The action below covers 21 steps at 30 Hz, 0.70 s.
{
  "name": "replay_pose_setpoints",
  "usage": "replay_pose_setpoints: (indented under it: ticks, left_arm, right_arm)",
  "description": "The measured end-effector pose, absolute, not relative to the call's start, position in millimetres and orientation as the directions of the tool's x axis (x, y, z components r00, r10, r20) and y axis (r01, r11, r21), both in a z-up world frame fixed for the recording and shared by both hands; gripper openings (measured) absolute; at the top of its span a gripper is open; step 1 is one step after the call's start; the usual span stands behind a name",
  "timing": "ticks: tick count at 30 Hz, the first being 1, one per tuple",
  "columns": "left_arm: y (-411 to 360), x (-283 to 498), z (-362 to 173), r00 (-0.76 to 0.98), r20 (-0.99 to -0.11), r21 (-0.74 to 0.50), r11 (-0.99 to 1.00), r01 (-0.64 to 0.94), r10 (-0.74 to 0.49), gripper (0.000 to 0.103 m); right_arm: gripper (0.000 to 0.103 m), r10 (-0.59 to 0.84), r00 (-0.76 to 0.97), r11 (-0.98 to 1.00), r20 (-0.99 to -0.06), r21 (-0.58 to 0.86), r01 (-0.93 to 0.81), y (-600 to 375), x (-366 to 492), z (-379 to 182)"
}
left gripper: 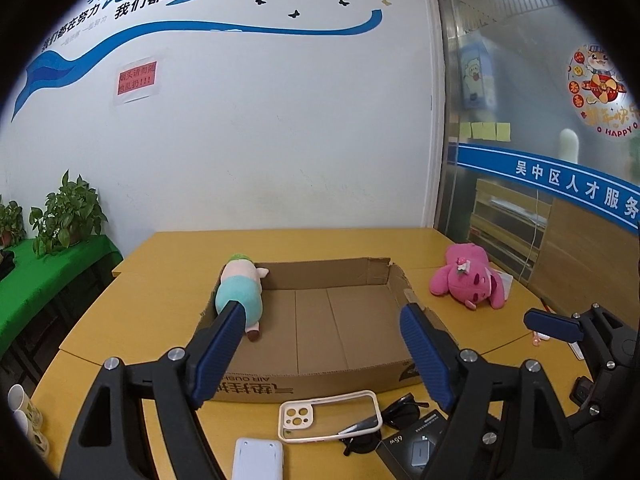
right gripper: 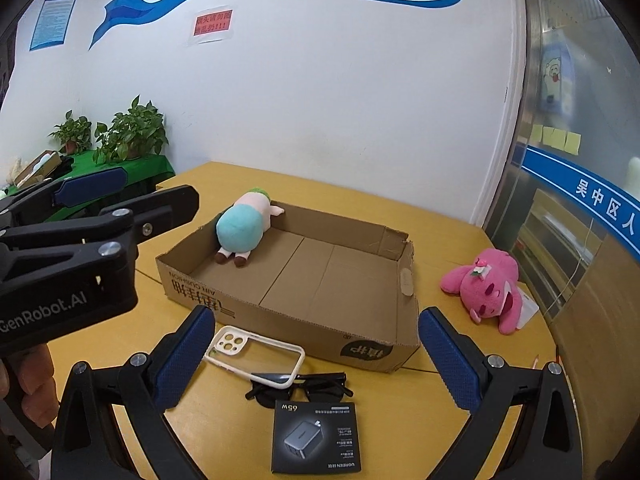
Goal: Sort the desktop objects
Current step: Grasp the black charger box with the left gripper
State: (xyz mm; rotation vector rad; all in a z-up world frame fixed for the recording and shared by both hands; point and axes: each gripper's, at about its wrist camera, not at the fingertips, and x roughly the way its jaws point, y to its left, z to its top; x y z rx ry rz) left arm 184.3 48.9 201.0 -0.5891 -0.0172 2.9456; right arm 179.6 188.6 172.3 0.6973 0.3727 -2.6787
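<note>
One plush toy, teal-bodied w/ pale pink head and green cap (right gripper: 240,226), already lies inside the shallow brown cardboard tray (right gripper: 408,322), against its left wall at the far corner. Rest of tray floor is bare.

Left gripper (left gripper: 322,346): jaws spread wide, nothing btwn pads; it hangs over the tray's near wall. Judged status: deposit step done, next pick not yet begun.

Items outside the tray, on the yellow wooden tabletop (right gripper: 352,192), left to right:
- white flat rectangular device (left gripper: 258,460), near edge, partly cut off.
- cream-rimmed clear phone case (right gripper: 254,356), just in front of tray's near wall.
- black sunglasses (right gripper: 300,390), touching the case's right end and partly under it.
- black 65W charger box (right gripper: 316,436), just in front of the glasses.
- pink plush toy w/ flower on its head (right gripper: 486,290), right of tray, apart from it.

Right gripper (right gripper: 312,352): jaws wide apart, empty, framing case and glasses.

Next move, judged: lower right gripper onto the case rim, close across its narrow width, lift clear of the glasses underneath. Risk: case may drag the glasses along.
</note>
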Motion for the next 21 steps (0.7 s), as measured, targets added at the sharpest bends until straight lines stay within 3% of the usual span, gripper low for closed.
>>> replay_pose_setpoints:
  ticks: [6,10,12,14,17,21]
  left_arm:
    - [63,168,169,-0.847,-0.485,-0.105,-0.976,-0.192,0.219,0.080]
    - [72,138,110,-0.672,-0.633,-0.285,-0.923,-0.257,0.383,0.080]
    - [80,123,73,-0.543,-0.711,-0.367,-0.894,-0.256,0.447,0.079]
    - [92,115,41,-0.427,-0.760,-0.415,-0.871,-0.262,0.490,0.078]
    - [110,112,6,-0.315,-0.778,-0.474,-0.837,-0.274,0.543,0.078]
    - [117,108,-13,-0.285,-0.795,-0.471,-0.841,-0.266,0.535,0.077]
  right_arm:
    - [0.103,-0.281,-0.787,-0.902,-0.549,-0.129,0.412,205,175,152]
    - [0.103,-0.292,-0.670,-0.885,-0.683,-0.072,0.460,226,157,94]
    - [0.103,-0.341,-0.558,-0.871,-0.757,0.030,0.491,243,148,56]
    - [0.103,-0.438,-0.466,-0.841,-0.769,0.166,0.515,259,146,29]
    - [0.103,-0.473,-0.405,-0.809,-0.782,0.205,0.551,267,150,5]
    - [0.103,-0.420,-0.389,-0.800,-0.820,0.133,0.584,259,150,-18]
